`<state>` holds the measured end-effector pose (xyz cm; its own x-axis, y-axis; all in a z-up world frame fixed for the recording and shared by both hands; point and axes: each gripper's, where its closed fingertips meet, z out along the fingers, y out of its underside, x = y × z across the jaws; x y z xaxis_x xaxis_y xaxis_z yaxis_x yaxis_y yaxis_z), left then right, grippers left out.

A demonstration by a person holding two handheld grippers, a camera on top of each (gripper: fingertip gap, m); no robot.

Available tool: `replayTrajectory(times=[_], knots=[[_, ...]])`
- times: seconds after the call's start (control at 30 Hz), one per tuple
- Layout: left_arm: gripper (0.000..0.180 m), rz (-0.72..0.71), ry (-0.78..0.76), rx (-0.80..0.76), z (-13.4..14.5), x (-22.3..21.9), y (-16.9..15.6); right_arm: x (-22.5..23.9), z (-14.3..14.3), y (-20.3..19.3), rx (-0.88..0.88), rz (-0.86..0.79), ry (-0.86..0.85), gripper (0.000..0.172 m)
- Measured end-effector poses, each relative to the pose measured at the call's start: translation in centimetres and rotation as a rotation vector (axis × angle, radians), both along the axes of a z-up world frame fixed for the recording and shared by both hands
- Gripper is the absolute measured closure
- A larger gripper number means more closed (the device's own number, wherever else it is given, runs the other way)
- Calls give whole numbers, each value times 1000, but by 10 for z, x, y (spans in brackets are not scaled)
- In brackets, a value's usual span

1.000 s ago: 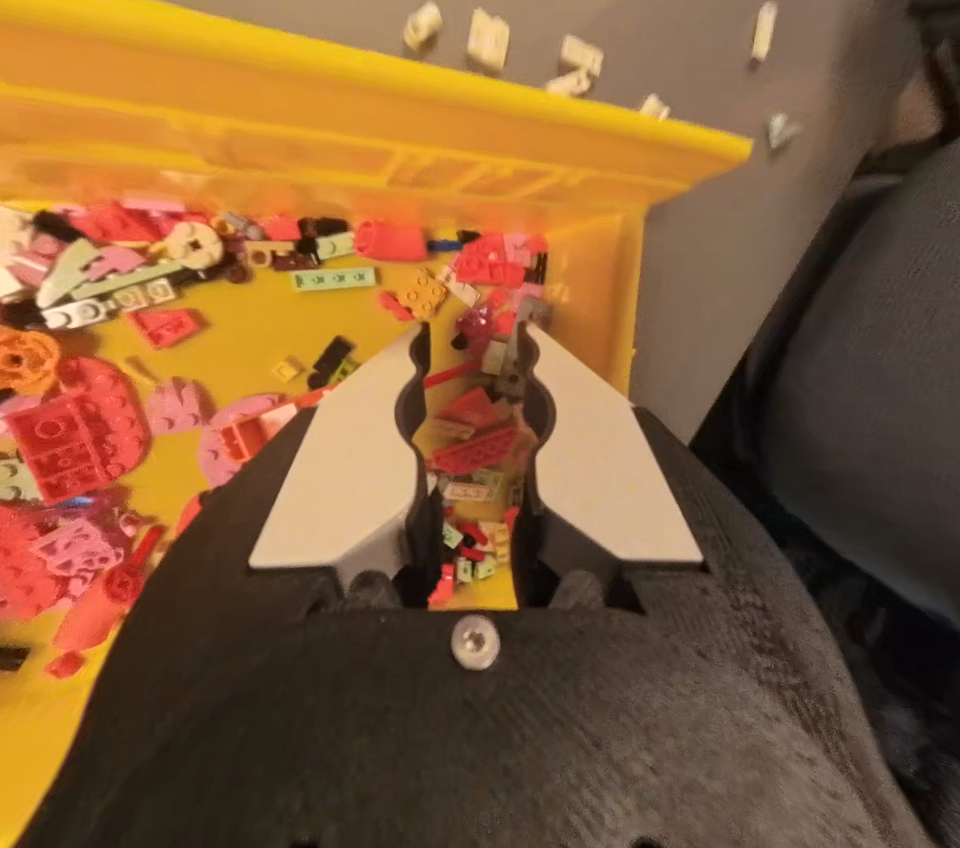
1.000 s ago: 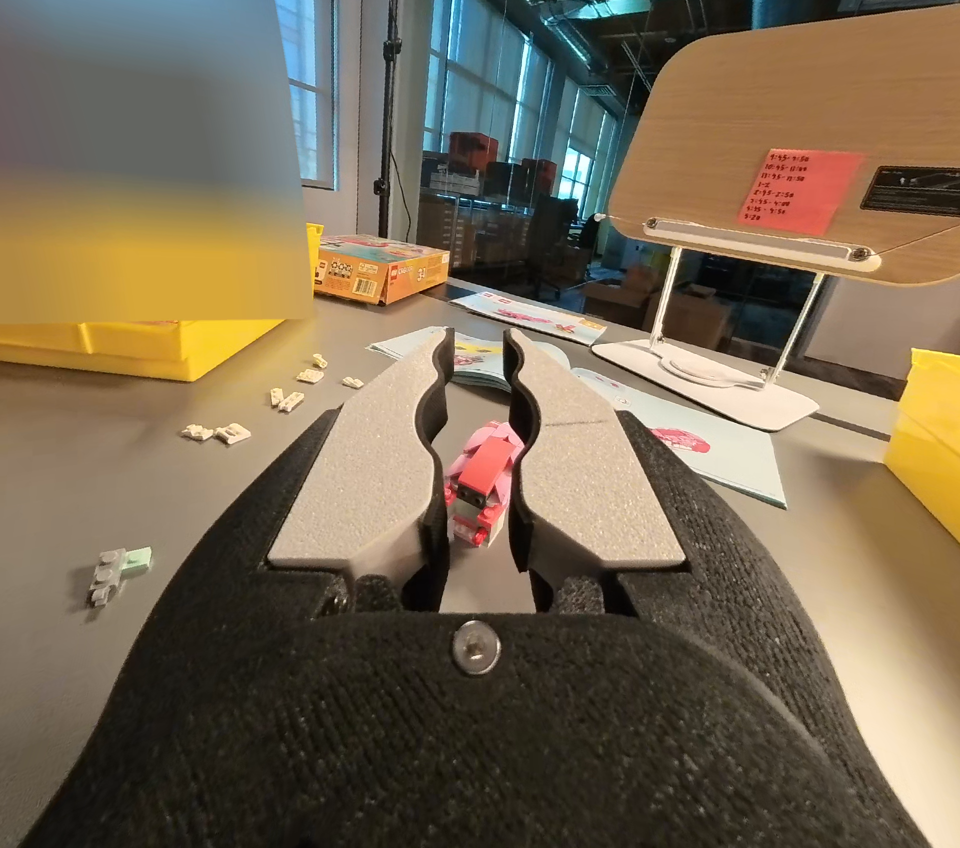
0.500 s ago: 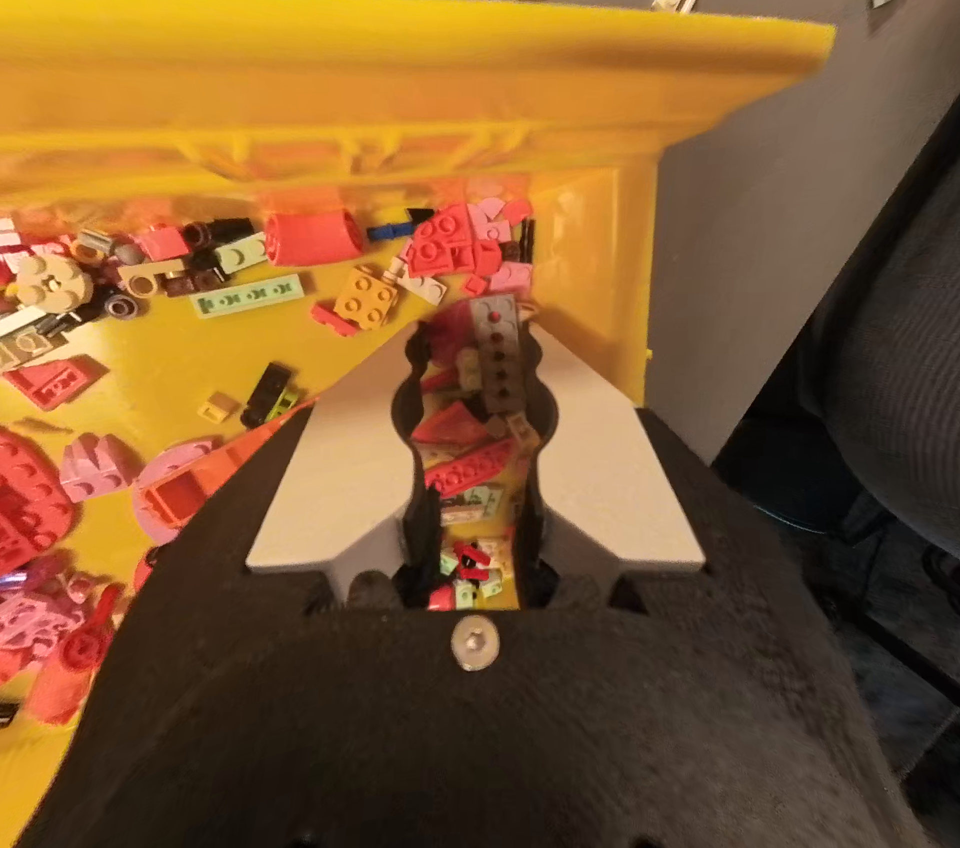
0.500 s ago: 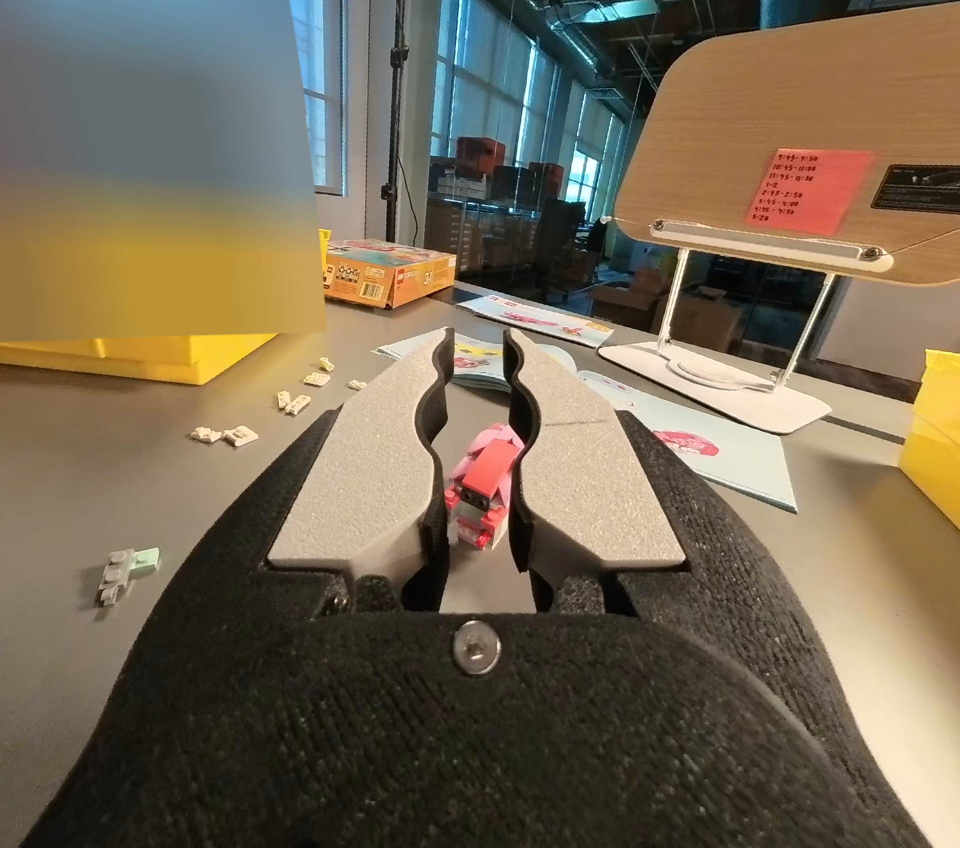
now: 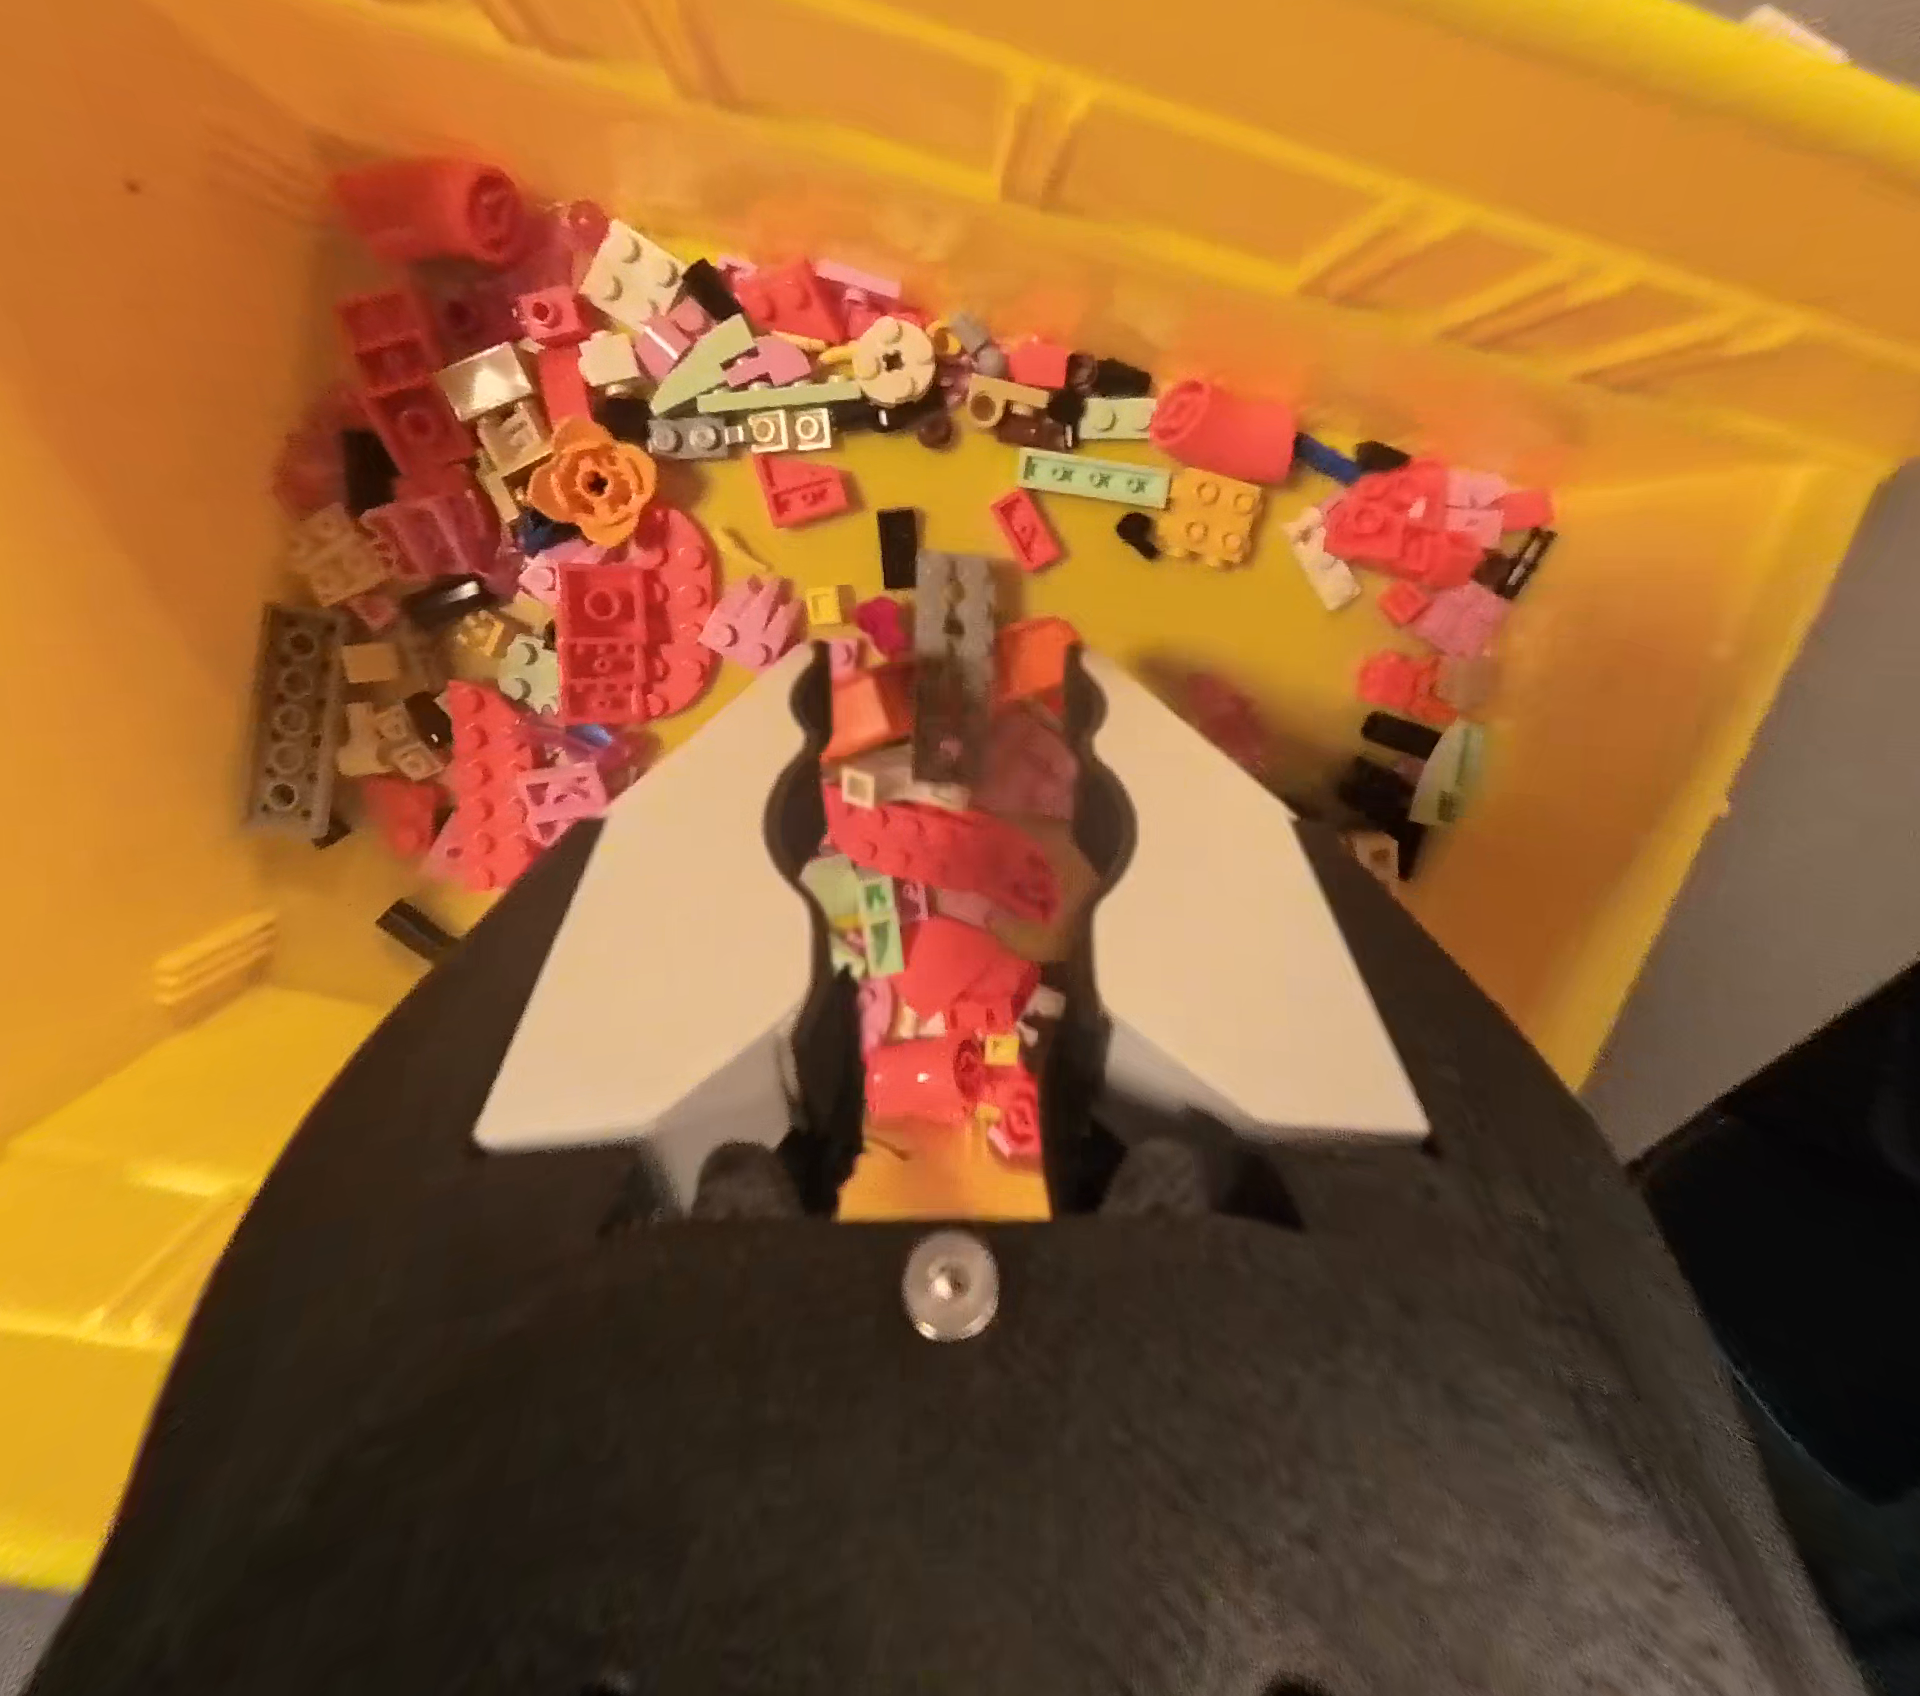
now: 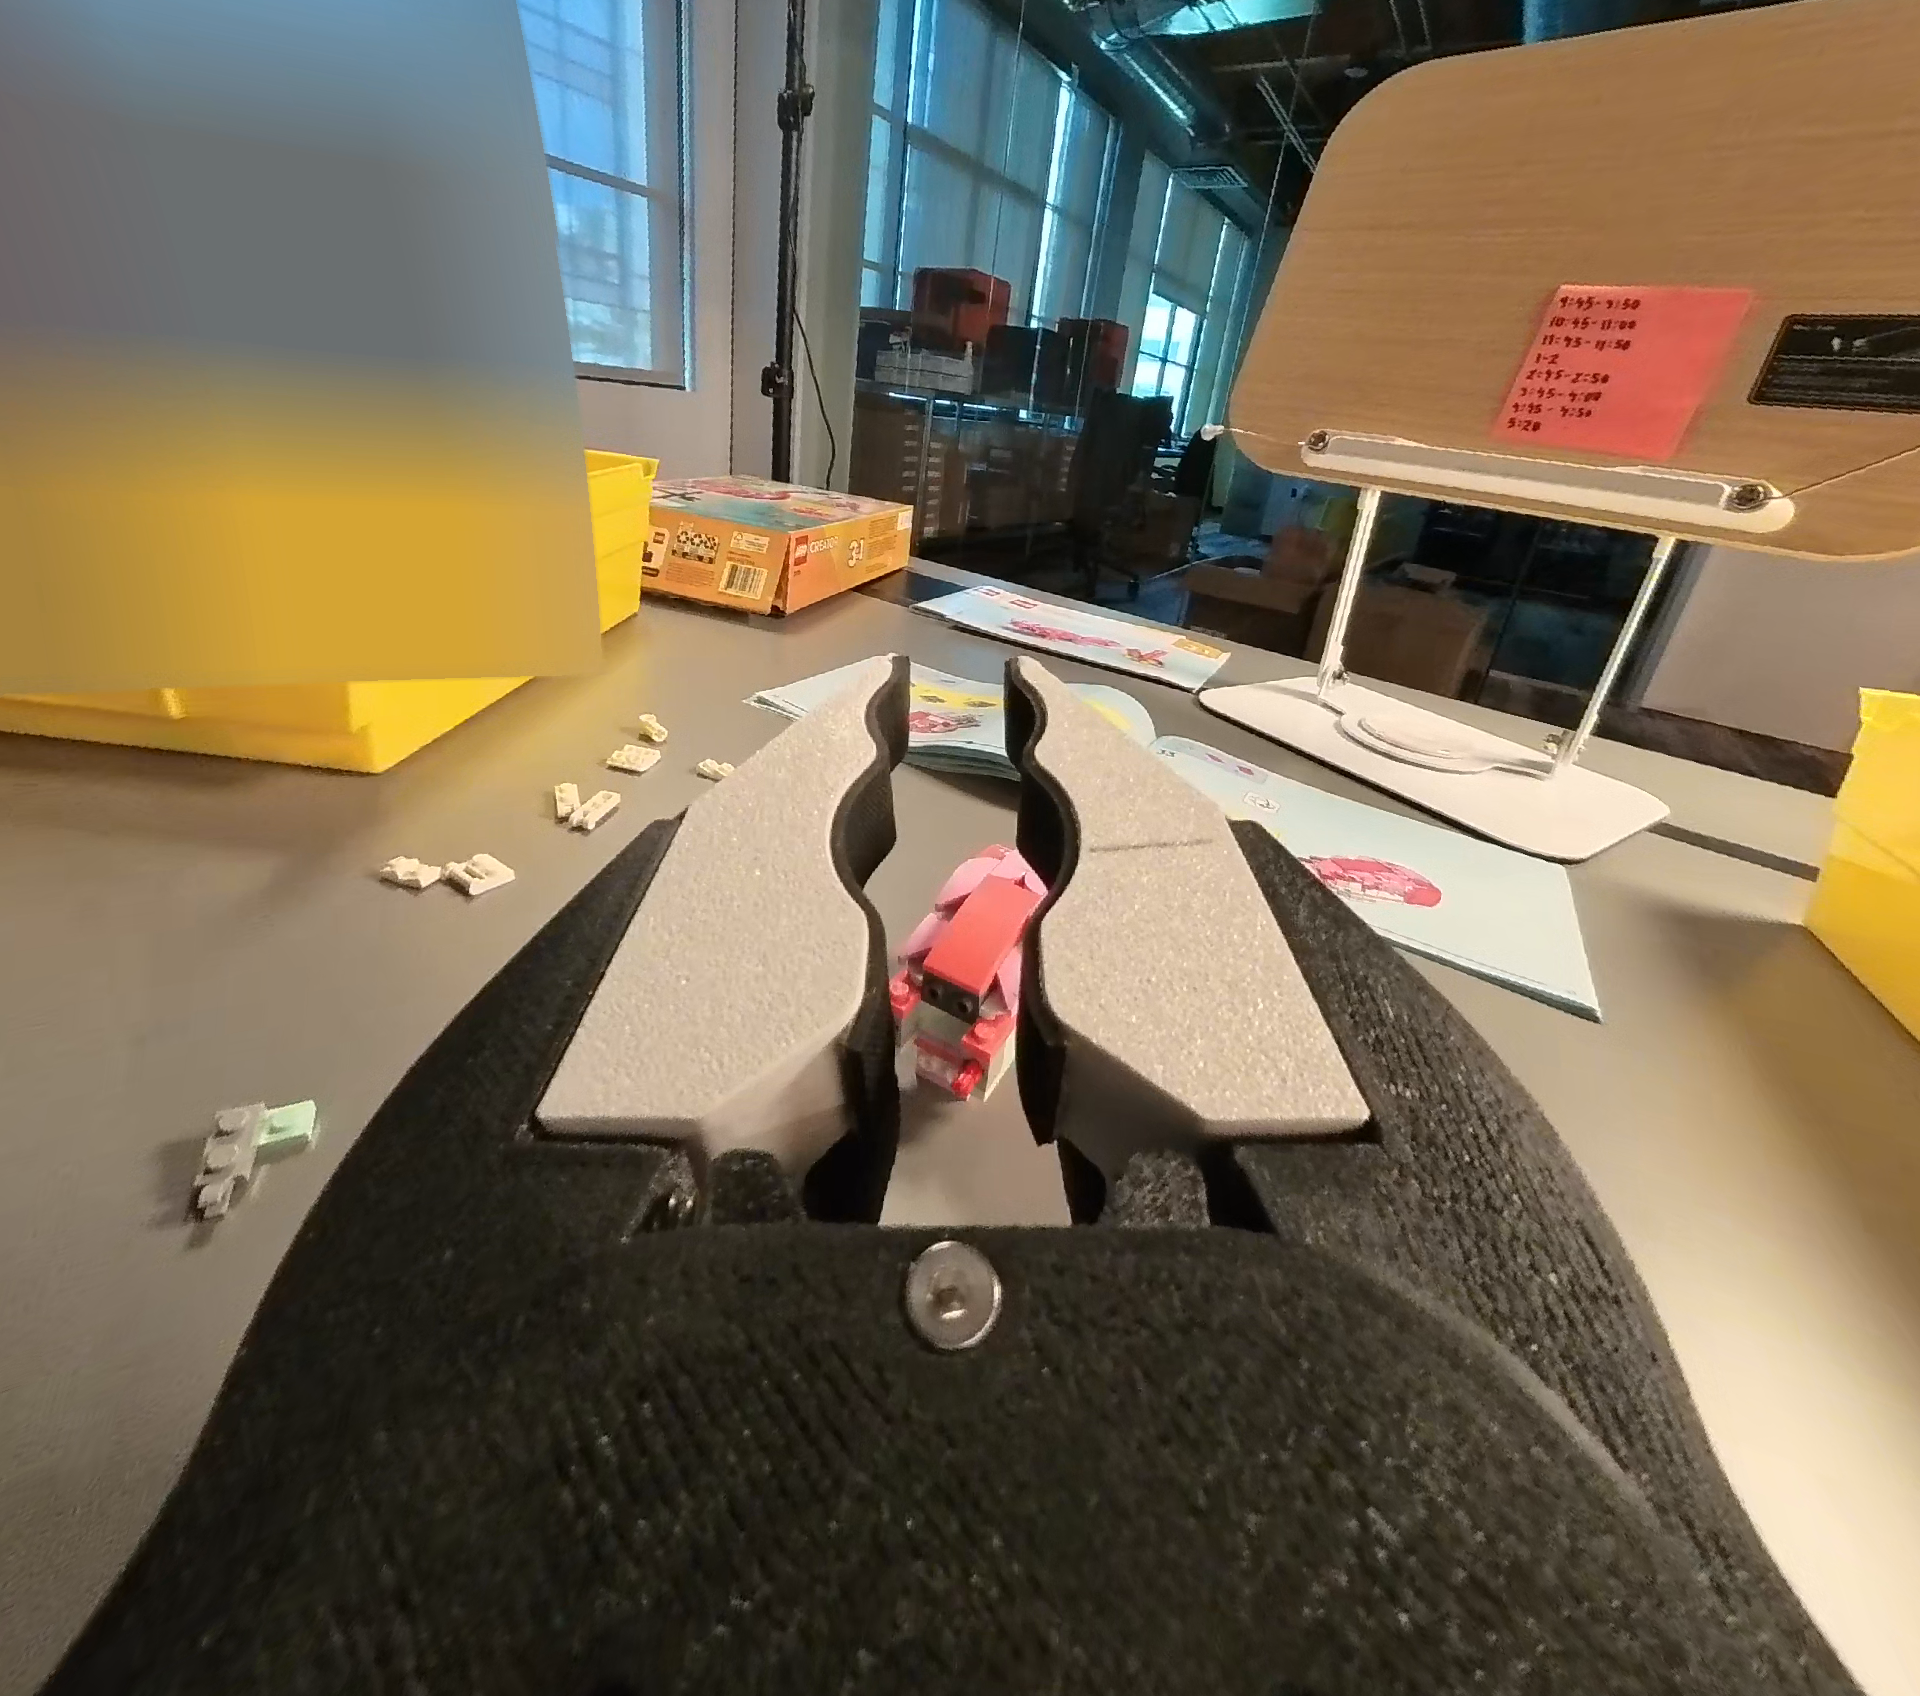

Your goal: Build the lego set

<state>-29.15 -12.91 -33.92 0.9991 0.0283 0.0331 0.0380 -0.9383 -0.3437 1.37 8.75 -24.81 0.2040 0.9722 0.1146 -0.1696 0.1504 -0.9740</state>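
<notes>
Down in the left wrist view, the left gripper [image 5: 943,690] hangs over a yellow bin [image 5: 935,15] littered with red, pink and tan toy bricks. Its fingers stand apart, and a blurred grey holed plate [image 5: 951,670] sits between the tips with a gap on either side, neither pad pressing it.

Over in the right wrist view, the right gripper [image 6: 954,690] rests low over a grey table [image 6: 208,919]. A small pink and red brick model [image 6: 966,960] is clamped deep between its pads, behind the tips. Cream bricks [image 6: 582,805], instruction booklets [image 6: 1455,919], a toy box [image 6: 779,545] and a wooden book stand [image 6: 1558,244] lie around.
</notes>
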Motion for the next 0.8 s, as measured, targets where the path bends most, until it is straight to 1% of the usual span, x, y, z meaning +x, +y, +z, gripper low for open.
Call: replayTrajectory(times=[0.07, 0.13, 0.23, 0.3, 0.37, 0.43, 0.57, 0.6, 0.63, 0.7, 0.8], knots=[[132, -16, 1, -7, 7, 4, -7, 0, 0, 0, -2, -1, 1, 156], [137, -56, -32, -59, 10, 17, -20, 0, 0, 0, -5, -3, 2, 155], [144, -123, -66, -220, 5, 37, -52, 0, 0, -1, -7, -2, 3, 156], [144, -148, -122, -315, 2, 51, -70, 0, 1, -1, -8, -3, 5, 156], [148, -181, -175, -371, -2, 64, -81, 0, 1, -1, -10, -3, 7, 156], [151, -211, -195, -419, -7, 71, -90, 0, 1, -1, -12, -1, 9, 156], [152, -257, -231, -454, -17, 84, -95, 0, 1, -2, -16, 1, 10, 156], [155, -268, -243, -457, -18, 87, -96, 0, 1, -3, -17, 3, 11, 156], [153, -274, -235, -446, -18, 88, -94, 0, 1, -3, -19, 4, 10, 156], [153, -296, -195, -435, -19, 87, -93, 0, 1, -3, -20, 5, 10, 156], [153, -366, -70, -407, -21, 81, -90, 0, 1, -3, -21, 6, 8, 156]])
